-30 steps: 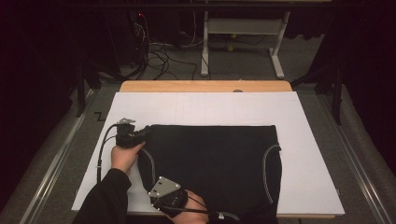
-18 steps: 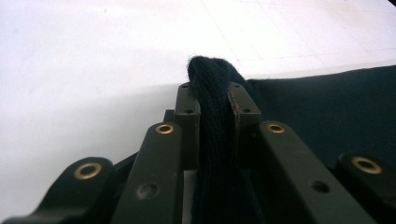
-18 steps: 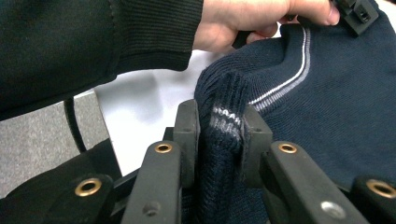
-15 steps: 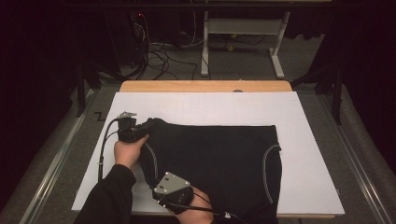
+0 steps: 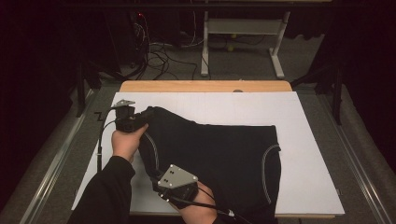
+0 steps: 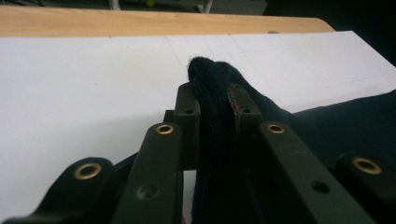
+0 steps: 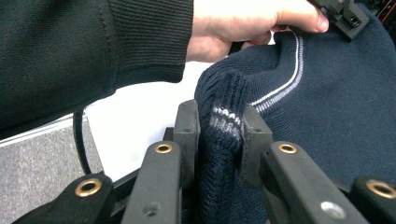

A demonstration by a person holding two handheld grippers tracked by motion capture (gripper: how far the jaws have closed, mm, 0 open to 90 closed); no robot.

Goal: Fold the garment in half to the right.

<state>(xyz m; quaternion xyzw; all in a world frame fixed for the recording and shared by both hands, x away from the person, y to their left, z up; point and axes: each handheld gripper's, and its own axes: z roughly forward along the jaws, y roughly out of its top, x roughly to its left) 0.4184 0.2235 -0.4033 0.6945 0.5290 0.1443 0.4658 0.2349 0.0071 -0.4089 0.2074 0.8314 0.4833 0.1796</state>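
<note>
Both tools, left tool [image 6: 212, 109] and right tool [image 7: 219, 135], pinch the dark sweater's [image 5: 224, 154] left edge.

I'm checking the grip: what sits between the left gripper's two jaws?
A bunched fold of the dark knit garment, pinched by the left gripper; the left gripper view shows it.

garment: dark sweater [image 5: 219, 154] lay on white sheet [image 5: 308, 121], left edge lifted | left gripper [image 5: 140, 122] at 9 o'clock of sweater, clamped on far-left corner | right gripper [image 5: 161, 186] at 7 o'clock, clamped on near-left edge | wooden table edge [image 5: 205, 86] at 12 o'clock
</note>
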